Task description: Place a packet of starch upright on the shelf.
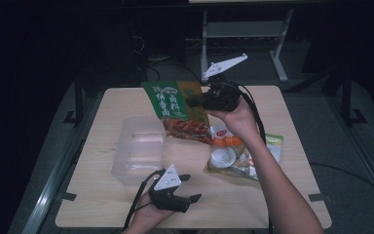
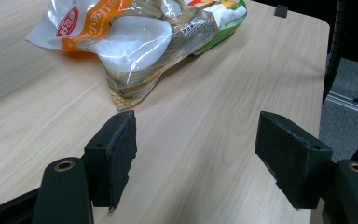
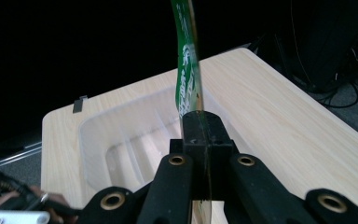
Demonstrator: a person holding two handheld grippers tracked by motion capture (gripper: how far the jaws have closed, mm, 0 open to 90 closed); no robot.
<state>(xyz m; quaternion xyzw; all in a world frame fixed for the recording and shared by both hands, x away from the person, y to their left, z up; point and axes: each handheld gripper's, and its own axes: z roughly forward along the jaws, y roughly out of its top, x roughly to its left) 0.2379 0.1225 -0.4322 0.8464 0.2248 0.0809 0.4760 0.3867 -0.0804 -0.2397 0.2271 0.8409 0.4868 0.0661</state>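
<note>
we: right gripper (image 1: 198, 103) clamped on green packet (image 1: 175, 111), hanging lifted, long axis vertical | clear bin (image 1: 139, 151) just left-below it | left gripper (image 1: 187, 187) jaws apart, idle near edge

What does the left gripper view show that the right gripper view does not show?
The left gripper view alone shows the orange and white snack bag lying on the table, beyond the left gripper, whose jaws stand open with nothing between them. The right gripper view alone shows the right gripper shut on the edge of the green packet, above the clear plastic bin. Both show the wooden table.
</note>
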